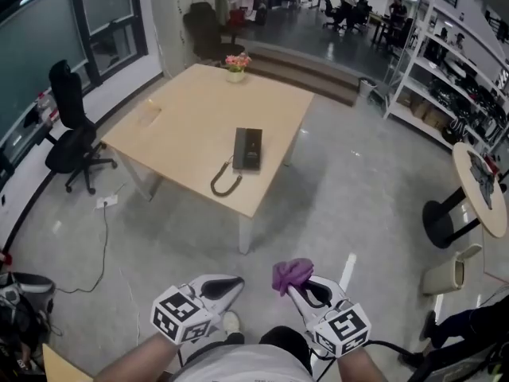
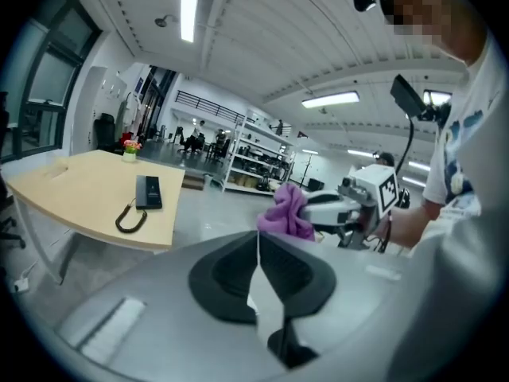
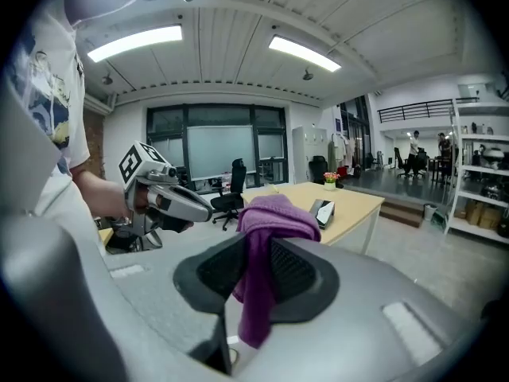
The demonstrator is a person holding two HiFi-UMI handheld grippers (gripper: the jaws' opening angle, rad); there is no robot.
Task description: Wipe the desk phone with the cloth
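Cloth in right gripper

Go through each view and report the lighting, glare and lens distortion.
Head view: even light, the desk phone sharp, pale glare on the glossy floor, shelves bowed at the edge. Left gripper view: heavy fisheye, dark corners, strip light blown out. Right gripper view: same fisheye, cloth crisp, ceiling lights bright.

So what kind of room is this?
It looks like an office or workshop, probably. There's a wooden table with a desk phone on it, a black office chair by the wall, and tall white shelves stacked with equipment off to one side.
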